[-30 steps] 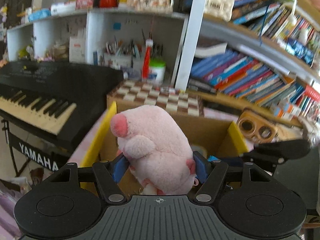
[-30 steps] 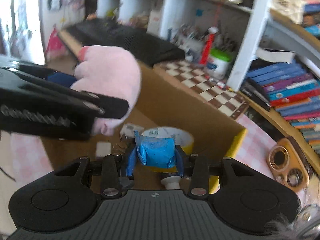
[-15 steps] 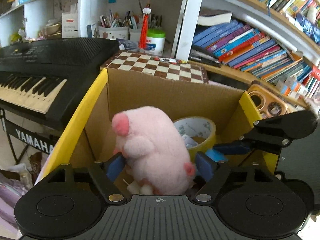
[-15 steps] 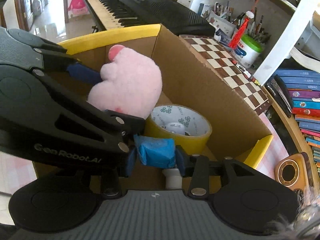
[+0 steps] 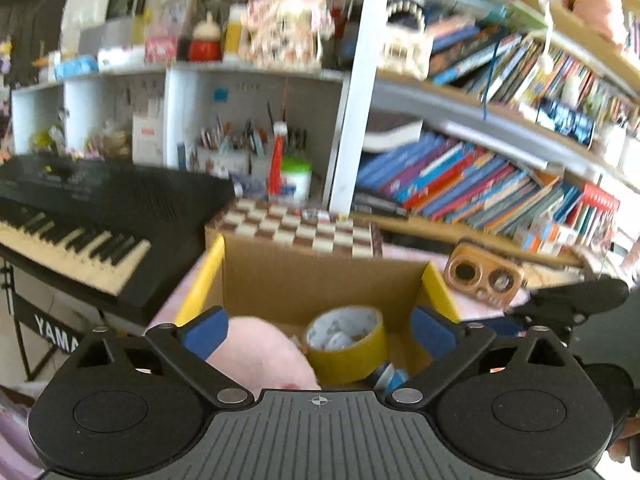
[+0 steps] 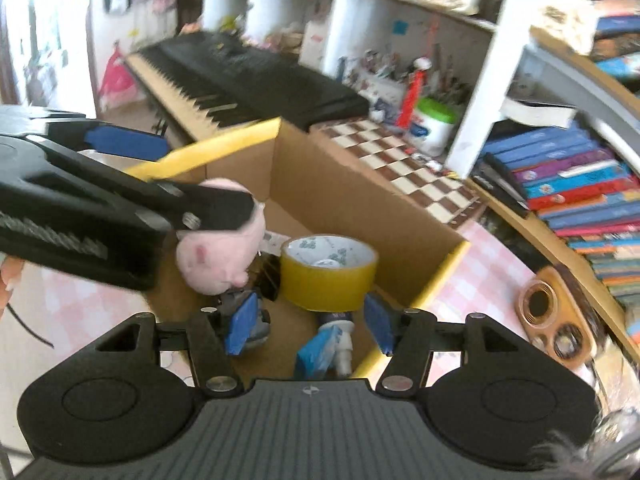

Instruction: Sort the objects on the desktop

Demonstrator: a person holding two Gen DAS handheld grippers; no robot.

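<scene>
Cardboard box point(image 5: 320, 284), yellow-edged: holds pink plush toy point(image 5: 260, 356) at 7 o'clock below the left gripper point(image 5: 318, 330), jaws spread wide, empty. Yellow tape roll point(image 6: 328, 270) at 12 o'clock and blue packet point(image 6: 316, 354) at 6 o'clock of the right gripper point(image 6: 310, 322), likewise parted, gripping nothing.

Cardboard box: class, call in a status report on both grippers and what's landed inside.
Left gripper open, right gripper open. Pink plush, blue packet lying in cardboard box beside yellow tape roll. Nothing blocking.
</scene>
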